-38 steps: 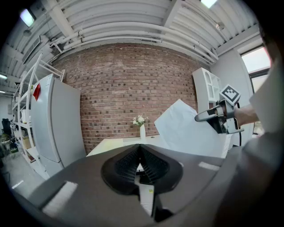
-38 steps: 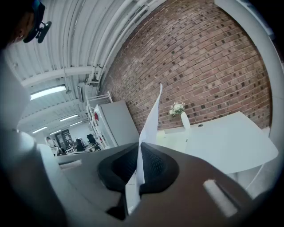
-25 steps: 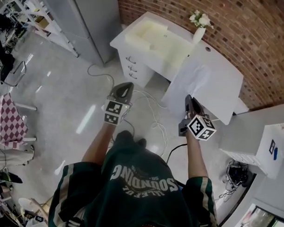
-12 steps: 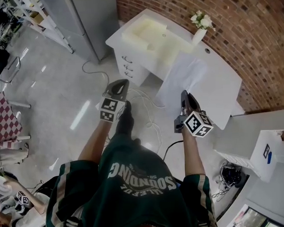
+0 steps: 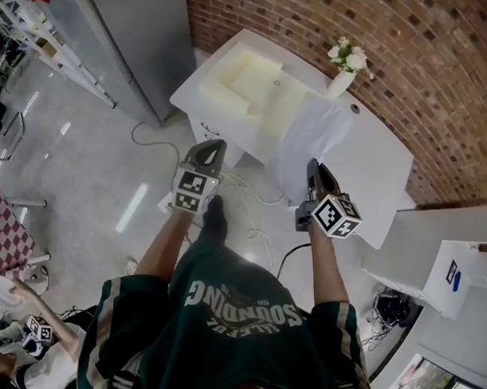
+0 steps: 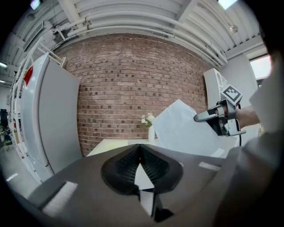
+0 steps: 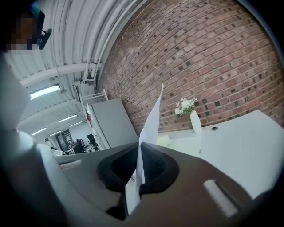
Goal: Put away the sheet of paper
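1. Right gripper (image 7: 139, 153): I find the jaws closed tight on the near edge of the sheet of paper (image 5: 315, 139). In the right gripper view the sheet rises edge-on from between the pads.
2. Left gripper (image 6: 140, 150): the jaws are together with the tips meeting, and nothing is between them (only pale tabletop shows behind the gap). It is held over the floor off the table's front edge, toward the left end, well apart from the sheet.
3. Sheet of paper: it is white and slightly bowed. It reaches from the right gripper at the table's front edge, across the tabletop, toward the back edge. Its far corner lies near the foot of the vase (image 5: 339, 63). I cannot tell whether the sheet rests on the tabletop or hangs just above it.
4. Table (image 5: 382, 161): it is white and stands against the brick wall (image 5: 430, 55).
   - The vase of white flowers stands at the back edge.
   - A small round hole (image 5: 352, 108) sits just beside the vase.
   - A cream-coloured tray (image 5: 251, 82) occupies the left end.
   - Drawers (image 5: 203, 134) sit beneath the left end.
5. Surroundings: a grey cabinet (image 5: 138, 42) stands beyond the table's left end. White cables (image 5: 256, 199) lie on the floor between the two grippers.
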Motion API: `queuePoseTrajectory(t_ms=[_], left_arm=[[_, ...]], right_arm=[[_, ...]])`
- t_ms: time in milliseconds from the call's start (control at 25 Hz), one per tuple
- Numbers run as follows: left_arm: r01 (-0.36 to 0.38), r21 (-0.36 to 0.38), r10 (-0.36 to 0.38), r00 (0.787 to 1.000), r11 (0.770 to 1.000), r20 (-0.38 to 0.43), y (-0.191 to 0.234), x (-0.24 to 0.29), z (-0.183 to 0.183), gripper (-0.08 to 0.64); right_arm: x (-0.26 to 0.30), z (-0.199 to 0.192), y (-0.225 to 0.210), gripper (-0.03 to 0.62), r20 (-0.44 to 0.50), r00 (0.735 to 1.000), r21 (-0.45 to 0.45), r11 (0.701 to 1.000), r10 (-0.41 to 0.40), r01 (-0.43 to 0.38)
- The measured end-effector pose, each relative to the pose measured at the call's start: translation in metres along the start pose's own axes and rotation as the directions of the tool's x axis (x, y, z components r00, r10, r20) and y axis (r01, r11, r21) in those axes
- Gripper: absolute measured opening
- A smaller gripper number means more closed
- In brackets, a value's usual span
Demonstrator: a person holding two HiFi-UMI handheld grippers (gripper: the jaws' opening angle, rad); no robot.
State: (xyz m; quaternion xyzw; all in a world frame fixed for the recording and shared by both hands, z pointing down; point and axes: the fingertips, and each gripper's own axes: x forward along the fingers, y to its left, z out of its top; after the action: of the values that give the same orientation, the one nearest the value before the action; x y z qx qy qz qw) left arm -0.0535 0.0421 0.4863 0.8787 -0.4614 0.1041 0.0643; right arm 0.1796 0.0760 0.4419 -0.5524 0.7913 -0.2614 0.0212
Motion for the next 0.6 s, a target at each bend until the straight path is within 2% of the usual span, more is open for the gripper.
queuePoseTrajectory(t_ms=[320,600], left_arm=[[0.041,-0.003,-0.041,0.999,0.999,-0.017,0.060,0.068,0.015,0.011],[0.071,-0.016,-0.072,0.997,0.997,-0.027,0.100,0.097,0.019,0.011]], right_arm=[[0.084,0.030,-0.009,0.000,-0.007,0.999,0.023,0.999,-0.036,0.036],[0.140,0.043,-0.008,0.000,0.001,0.998,0.036,0.998,-0.060,0.059]])
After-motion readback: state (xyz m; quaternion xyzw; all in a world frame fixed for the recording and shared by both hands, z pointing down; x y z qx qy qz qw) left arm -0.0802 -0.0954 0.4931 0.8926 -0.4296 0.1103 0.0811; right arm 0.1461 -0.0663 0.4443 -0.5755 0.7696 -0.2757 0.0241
